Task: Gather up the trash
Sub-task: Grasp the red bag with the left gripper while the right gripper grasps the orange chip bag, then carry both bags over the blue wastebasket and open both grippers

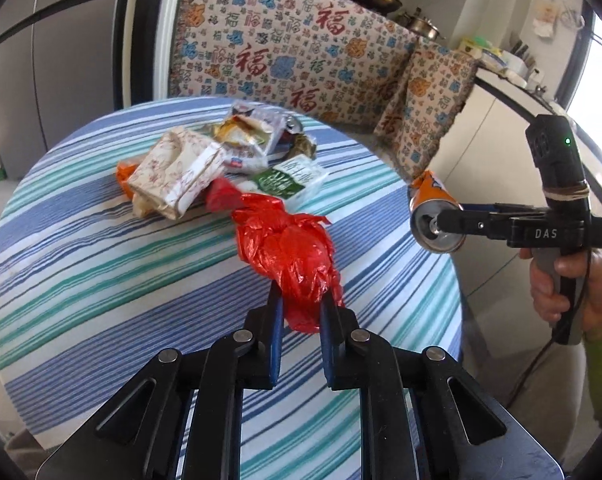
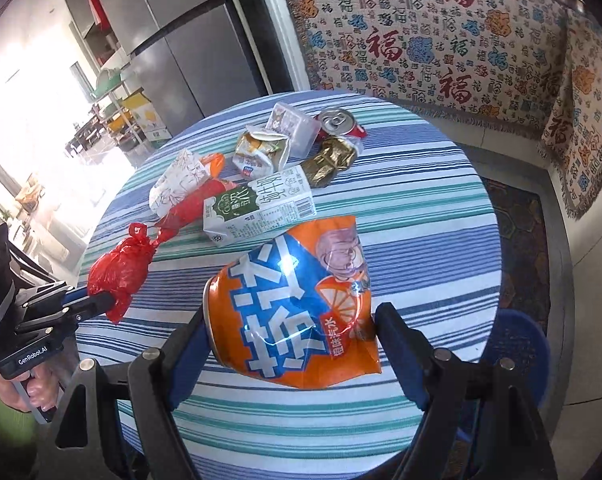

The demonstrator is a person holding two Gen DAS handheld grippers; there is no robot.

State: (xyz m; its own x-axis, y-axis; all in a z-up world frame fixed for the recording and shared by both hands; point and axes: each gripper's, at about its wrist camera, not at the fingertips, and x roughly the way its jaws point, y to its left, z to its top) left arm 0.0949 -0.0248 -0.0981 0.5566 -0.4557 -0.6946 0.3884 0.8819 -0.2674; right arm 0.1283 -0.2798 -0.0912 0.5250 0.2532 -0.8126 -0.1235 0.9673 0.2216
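My left gripper (image 1: 301, 300) is shut on a crumpled red plastic bag (image 1: 289, 248), held just above the striped round table (image 1: 101, 280); it also shows in the right wrist view (image 2: 119, 270). My right gripper (image 2: 289, 320) is shut on a crushed orange soda can (image 2: 297, 304), held above the table's right side; the can shows in the left wrist view (image 1: 435, 216). More trash lies at the far side: a green-white milk carton (image 2: 257, 210), a floral paper box (image 1: 177, 172), a red can (image 2: 339, 122), crumpled wrappers (image 2: 333, 160).
A sofa with a patterned cover (image 1: 301, 52) stands behind the table. A grey fridge (image 2: 173, 40) is at the back left. A blue stool (image 2: 525, 344) sits by the table's right edge. A counter with kitchen items (image 1: 513, 68) is at the right.
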